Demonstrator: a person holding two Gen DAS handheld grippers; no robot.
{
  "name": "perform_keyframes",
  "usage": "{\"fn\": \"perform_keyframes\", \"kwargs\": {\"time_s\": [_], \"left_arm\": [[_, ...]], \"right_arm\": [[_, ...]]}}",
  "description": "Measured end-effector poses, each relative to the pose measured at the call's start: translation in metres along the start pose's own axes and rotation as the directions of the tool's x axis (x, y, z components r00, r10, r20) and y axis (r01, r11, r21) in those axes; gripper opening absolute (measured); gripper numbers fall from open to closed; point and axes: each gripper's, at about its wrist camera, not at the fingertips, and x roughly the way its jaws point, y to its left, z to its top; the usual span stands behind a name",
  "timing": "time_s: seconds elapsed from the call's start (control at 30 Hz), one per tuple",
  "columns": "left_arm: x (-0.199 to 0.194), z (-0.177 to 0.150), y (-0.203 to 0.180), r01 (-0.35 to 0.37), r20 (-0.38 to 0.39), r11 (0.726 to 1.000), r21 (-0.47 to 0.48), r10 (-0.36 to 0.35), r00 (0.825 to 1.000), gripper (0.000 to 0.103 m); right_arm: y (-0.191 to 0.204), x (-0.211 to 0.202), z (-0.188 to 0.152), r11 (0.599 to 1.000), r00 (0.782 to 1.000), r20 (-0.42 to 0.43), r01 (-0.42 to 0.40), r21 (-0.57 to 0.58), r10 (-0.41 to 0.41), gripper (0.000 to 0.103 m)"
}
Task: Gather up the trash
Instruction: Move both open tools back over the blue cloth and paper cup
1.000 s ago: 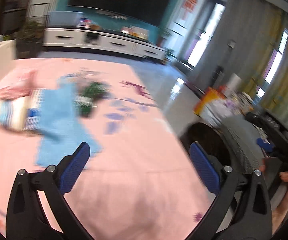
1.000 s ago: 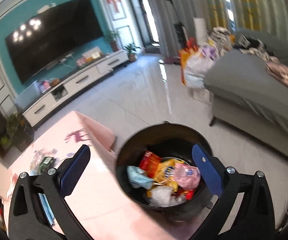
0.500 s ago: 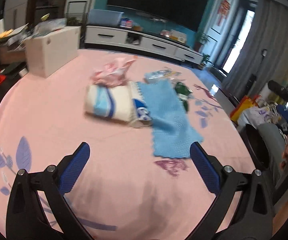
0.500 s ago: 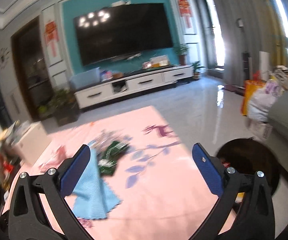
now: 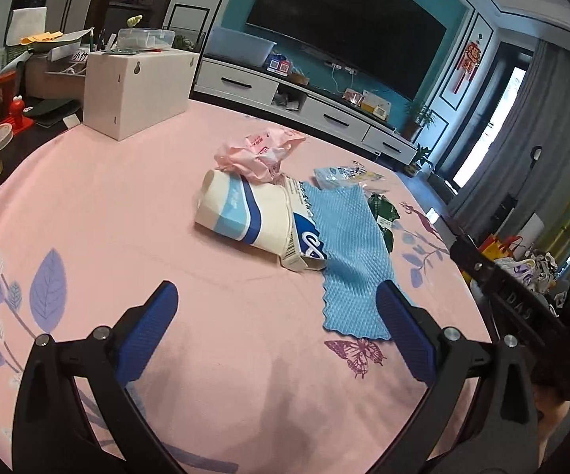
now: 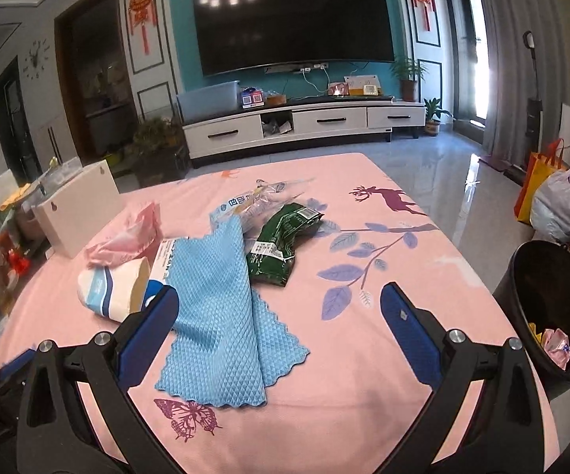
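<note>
Trash is lying in a cluster mid-table on the pink tablecloth [image 5: 166,213]: a flattened carton [image 5: 245,217], a pink wrapper [image 5: 257,154], a clear blue-printed bag [image 5: 344,175] and a green packet [image 6: 281,243]. The carton is being shown on its side, long axis running left-right in the left view, its open torn end pointing toward the blue cloth [image 5: 348,252], which is covering that end. The pink wrapper is touching the carton's far edge. The green packet is being seen whole only in the right view, long axis running away from the camera; in the left view it is mostly being hidden behind the cloth. The clear bag is partly being tucked under the cloth's far end. A black bin [image 6: 553,308] beside the table is being shown only by the right view, cut off at the frame edge, with wrappers inside. The left gripper [image 5: 277,328] and right gripper [image 6: 279,322] are both being held wide apart above the near tablecloth, gripping nothing.
</note>
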Motion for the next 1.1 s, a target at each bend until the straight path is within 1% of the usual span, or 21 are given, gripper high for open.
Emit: {"fn": "perform_keyframes", "kwargs": {"time_s": [0.1, 0.2, 0.33, 0.4, 0.6, 0.73, 0.97, 1.1], "left_arm": [[-0.006, 0.000, -0.002, 0.029, 0.026, 0.999, 0.026, -0.030, 0.999, 0.100], [-0.009, 0.002, -0.005, 0.037, 0.035, 0.998, 0.053, -0.039, 0.999, 0.100], [-0.008, 0.002, -0.004, 0.039, 0.024, 0.998, 0.051, -0.040, 0.999, 0.100], [-0.009, 0.003, -0.003, 0.055, 0.026, 0.997, 0.049, -0.056, 0.998, 0.100], [-0.009, 0.001, -0.003, 0.022, 0.044, 0.998, 0.062, -0.025, 0.999, 0.100], [-0.007, 0.000, -0.001, 0.009, 0.041, 0.998, 0.057, -0.011, 0.999, 0.100], [-0.001, 0.002, 0.010, 0.000, 0.005, 1.000, 0.009, 0.000, 1.000, 0.100], [0.004, 0.004, 0.021, 0.022, -0.037, 0.998, -0.061, -0.024, 0.999, 0.100]], "right_arm": [[0.005, 0.001, -0.004, 1.000, 1.000, -0.005, -0.001, -0.019, 0.001, 0.100], [0.010, 0.001, -0.007, 0.999, 1.000, -0.003, -0.007, -0.034, 0.007, 0.100], [0.017, 0.003, -0.011, 0.998, 1.000, -0.006, -0.006, -0.063, 0.006, 0.100], [0.022, 0.004, -0.013, 0.997, 1.000, -0.008, -0.008, -0.082, 0.008, 0.100], [0.034, 0.007, -0.019, 0.990, 1.000, -0.017, -0.007, -0.137, 0.005, 0.100], [0.037, 0.007, -0.021, 0.989, 1.000, -0.017, -0.013, -0.148, 0.010, 0.100], [0.034, 0.004, -0.020, 0.992, 1.000, -0.010, -0.016, -0.127, 0.015, 0.100], [0.028, 0.004, -0.017, 0.995, 1.000, -0.010, -0.021, -0.093, 0.020, 0.100]]}}
